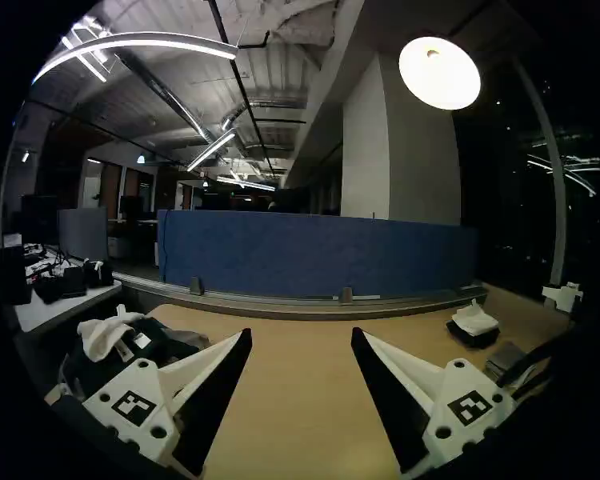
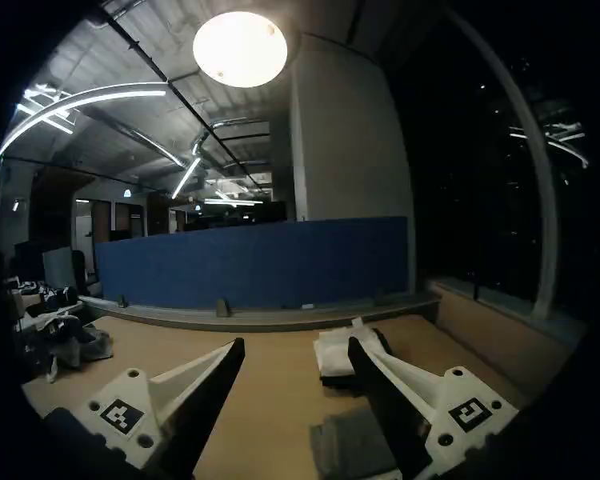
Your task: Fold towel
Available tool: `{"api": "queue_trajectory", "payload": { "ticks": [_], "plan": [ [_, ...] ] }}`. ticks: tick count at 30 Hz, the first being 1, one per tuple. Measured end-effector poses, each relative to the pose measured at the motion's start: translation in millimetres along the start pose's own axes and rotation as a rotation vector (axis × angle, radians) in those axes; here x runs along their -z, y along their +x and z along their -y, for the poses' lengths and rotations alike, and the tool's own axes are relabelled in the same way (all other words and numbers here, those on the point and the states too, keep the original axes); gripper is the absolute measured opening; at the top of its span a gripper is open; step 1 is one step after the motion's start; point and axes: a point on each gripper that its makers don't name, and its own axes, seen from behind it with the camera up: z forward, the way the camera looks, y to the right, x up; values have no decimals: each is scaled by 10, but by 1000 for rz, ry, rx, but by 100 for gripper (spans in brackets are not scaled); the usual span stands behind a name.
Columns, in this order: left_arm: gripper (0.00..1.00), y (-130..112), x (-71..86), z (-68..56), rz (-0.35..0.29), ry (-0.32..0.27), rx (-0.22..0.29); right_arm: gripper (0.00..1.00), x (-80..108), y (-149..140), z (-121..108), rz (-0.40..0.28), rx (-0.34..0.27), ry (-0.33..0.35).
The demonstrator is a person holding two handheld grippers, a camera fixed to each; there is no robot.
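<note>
I see a flat grey folded towel [image 2: 350,446] lying on the light brown wooden table [image 2: 276,384], toward its right side. It sits low between the fingers of my right gripper [image 2: 296,342], and nothing holds it. A white folded cloth [image 2: 336,350] lies just past it. My right gripper and my left gripper [image 1: 301,332] both stand wide apart, holding nothing. A long blue wall [image 1: 316,252] runs along the table's far edge.

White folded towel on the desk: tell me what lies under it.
The white towel sits on a low black block on the wooden desk. Its top is covered, so what it is stays unclear.
</note>
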Motion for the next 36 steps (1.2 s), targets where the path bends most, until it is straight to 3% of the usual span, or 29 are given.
{"api": "queue_trajectory", "payload": {
  "ticks": [15,27,36],
  "plan": [
    [92,-259,-60,74,-10,22,-32,100,-9,-179,133,-3,42,5],
    [92,-661,-207,115,-2,37,-71,100,-27,-237,191,18,53,16],
    [92,-908,-260,276,-17,67,-40,100,-90,-274,198,50,98,29]
  ]
}}
